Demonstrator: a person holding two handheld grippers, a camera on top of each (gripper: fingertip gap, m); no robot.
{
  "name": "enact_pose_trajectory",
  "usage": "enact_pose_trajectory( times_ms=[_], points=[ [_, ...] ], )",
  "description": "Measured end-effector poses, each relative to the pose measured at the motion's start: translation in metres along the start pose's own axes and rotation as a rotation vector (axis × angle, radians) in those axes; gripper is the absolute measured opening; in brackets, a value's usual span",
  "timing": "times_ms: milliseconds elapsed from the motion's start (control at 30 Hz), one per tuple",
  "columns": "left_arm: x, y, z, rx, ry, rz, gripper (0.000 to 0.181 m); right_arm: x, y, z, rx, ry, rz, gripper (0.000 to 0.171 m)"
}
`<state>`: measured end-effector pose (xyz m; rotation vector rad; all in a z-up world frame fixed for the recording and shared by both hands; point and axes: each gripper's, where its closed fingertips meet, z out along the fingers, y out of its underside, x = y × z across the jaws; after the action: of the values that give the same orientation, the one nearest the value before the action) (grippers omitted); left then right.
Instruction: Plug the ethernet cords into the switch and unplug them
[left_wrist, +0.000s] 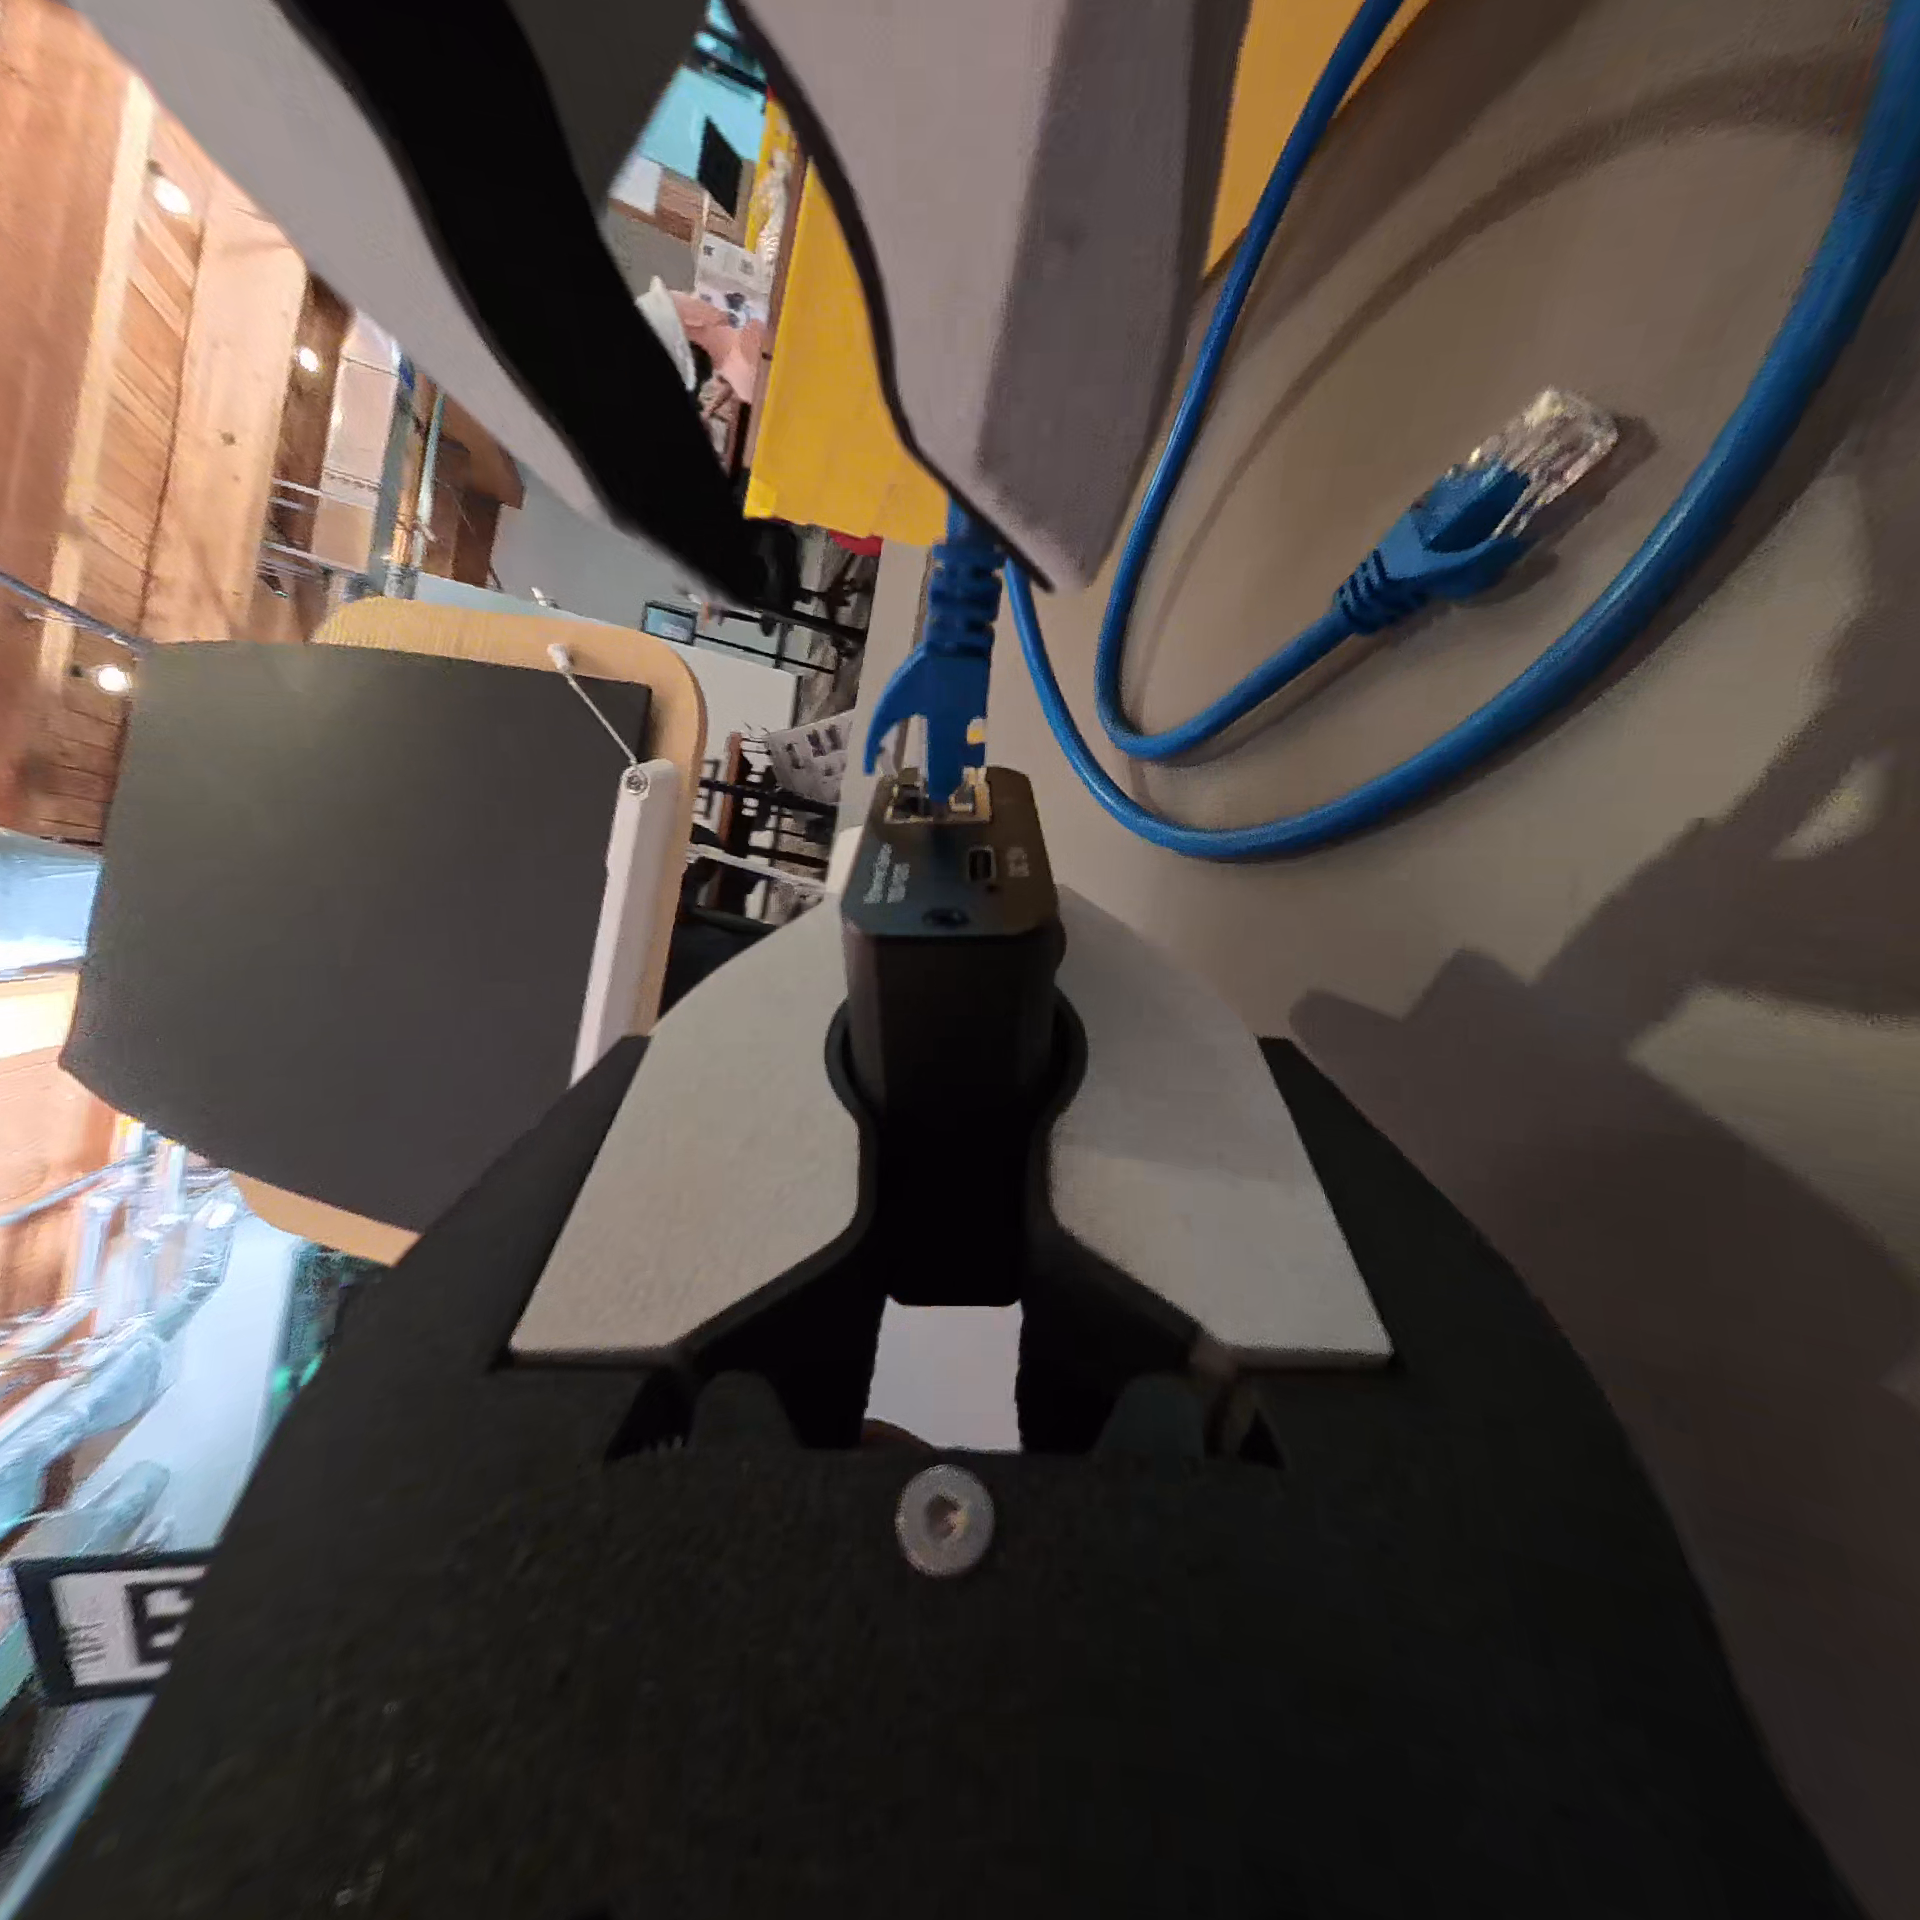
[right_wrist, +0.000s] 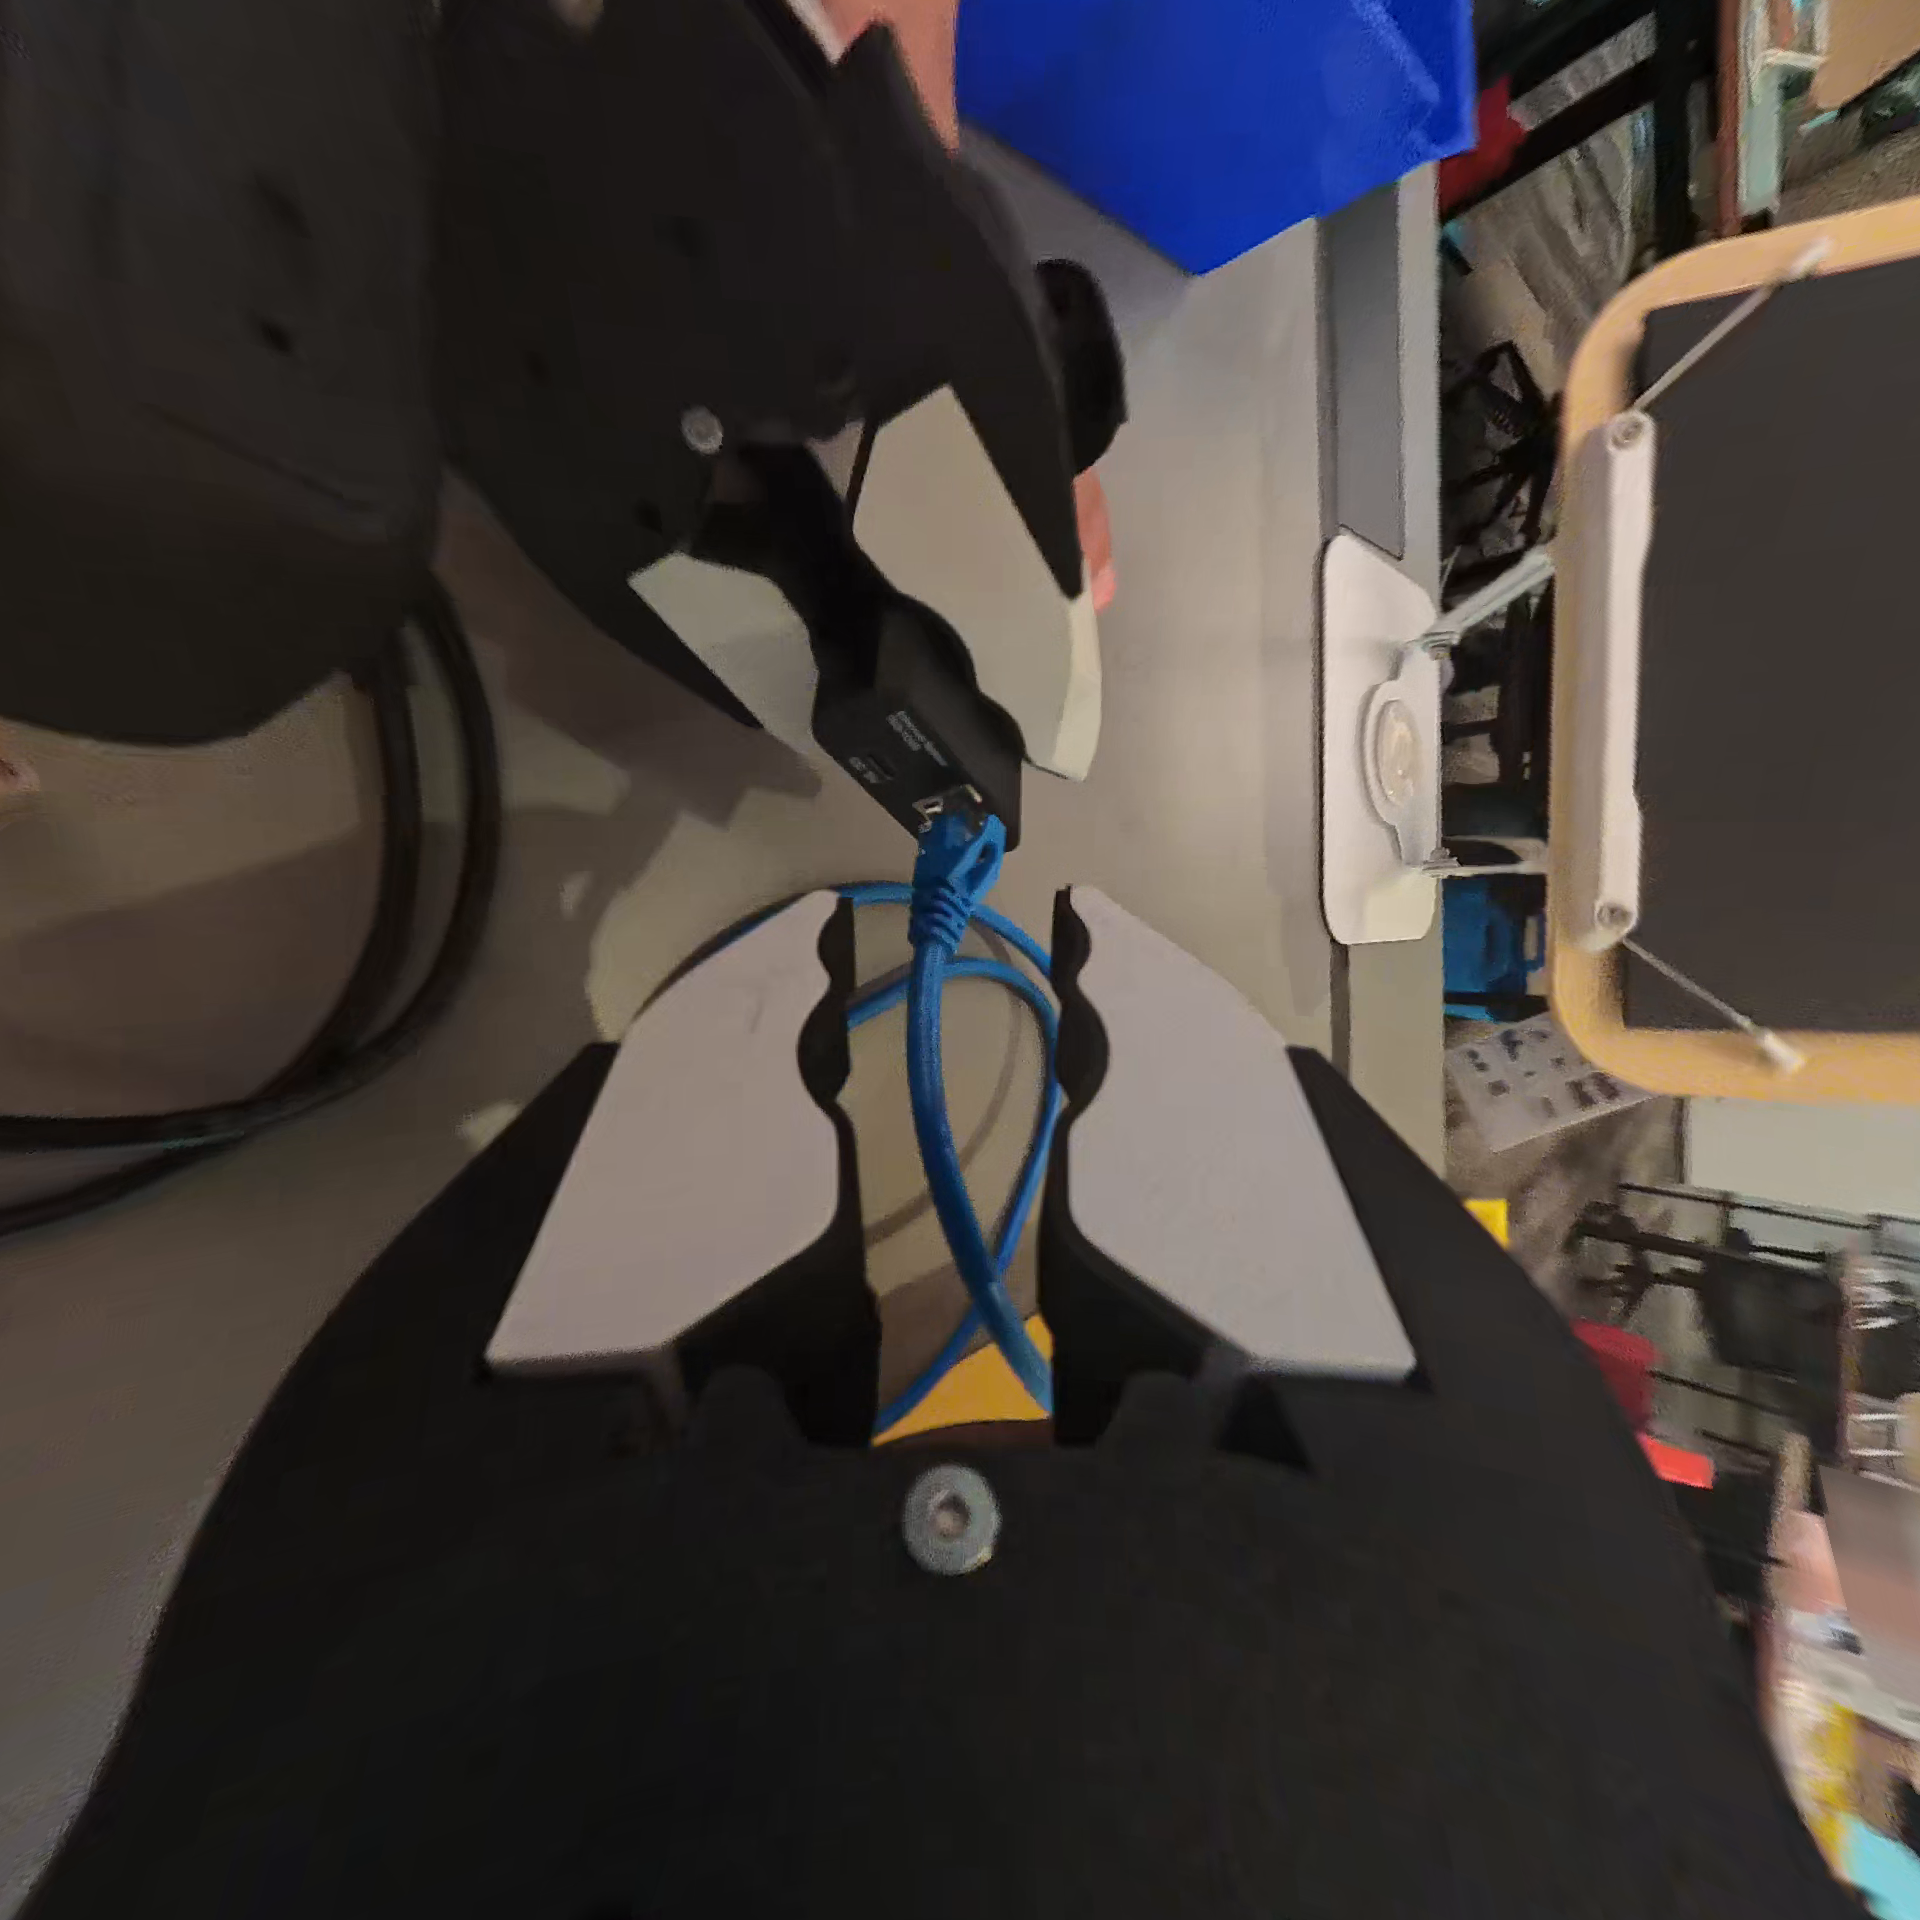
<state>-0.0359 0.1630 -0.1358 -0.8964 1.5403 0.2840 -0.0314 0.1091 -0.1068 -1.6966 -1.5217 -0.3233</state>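
Left tongs (left_wrist: 951, 1039) pinch my switch (left_wrist: 940, 883) off the table (left_wrist: 1558, 935); a blue cord's plug (right_wrist: 951, 847) sits in its port, and right tongs (right_wrist: 951, 997) are spread around that cord (right_wrist: 935, 1091)

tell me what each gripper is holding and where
Left gripper clamps the small black switch box by its rear end. Right gripper holds nothing.
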Motion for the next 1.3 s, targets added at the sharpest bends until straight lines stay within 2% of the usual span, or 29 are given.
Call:
enact_pose_trajectory(
  times_ms=[167,667,767,867,1300],
  points=[
    [0.009,0.006,-0.002,-0.026,-0.006,0.020,0.025,-0.008,-0.006,0.016,0.018,-0.034,-0.071,0.022],
    [0.009,0.004,-0.005,-0.016,0.008,0.016,0.026,-0.009,0.001,0.025,-0.050,0.013,-0.223,0.021],
    [0.007,0.005,-0.005,-0.027,0.019,-0.030,0.026,-0.009,0.000,0.026,-0.045,0.028,-0.262,0.024],
    [0.010,0.007,-0.006,-0.032,0.064,-0.111,0.026,-0.006,-0.002,0.027,-0.060,0.063,-0.305,0.018],
    [0.009,0.004,-0.007,-0.027,0.035,-0.078,0.027,-0.013,-0.002,0.026,-0.030,0.036,-0.362,0.015]
  ],
)
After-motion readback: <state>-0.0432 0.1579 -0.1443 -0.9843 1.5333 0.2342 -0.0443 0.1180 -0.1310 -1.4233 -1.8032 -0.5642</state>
